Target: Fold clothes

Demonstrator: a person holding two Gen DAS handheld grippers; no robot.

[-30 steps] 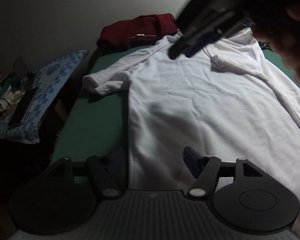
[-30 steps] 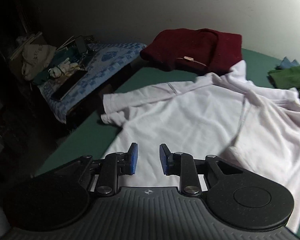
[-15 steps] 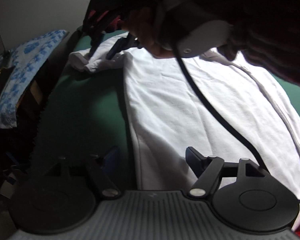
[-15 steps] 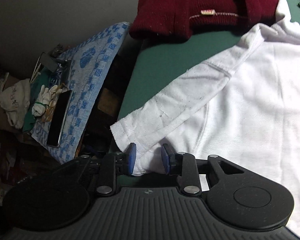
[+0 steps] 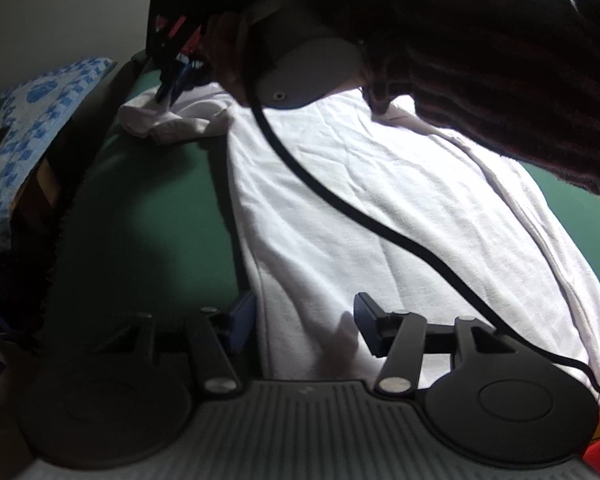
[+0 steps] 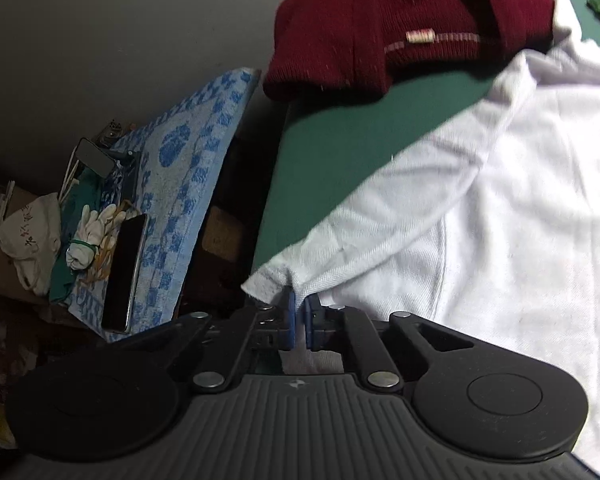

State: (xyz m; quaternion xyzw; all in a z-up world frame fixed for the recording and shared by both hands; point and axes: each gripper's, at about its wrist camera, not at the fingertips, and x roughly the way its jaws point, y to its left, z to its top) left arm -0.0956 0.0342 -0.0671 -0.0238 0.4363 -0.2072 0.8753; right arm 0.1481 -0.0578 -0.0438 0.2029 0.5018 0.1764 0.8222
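At 9 o'clock of white shirt (image 6: 500, 208), right gripper (image 6: 299, 312) pinches sleeve cuff (image 6: 272, 278); left gripper (image 5: 304, 320) gapes over hem. Carry sleeve inward flat, avoid bunching.

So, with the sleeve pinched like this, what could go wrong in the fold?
The right gripper holds only the cuff edge of the white shirt, so the cloth may slip out when pulled. The left gripper is open at the hem, so the body may drag over the green table. The black cable crosses the shirt and might snag it.
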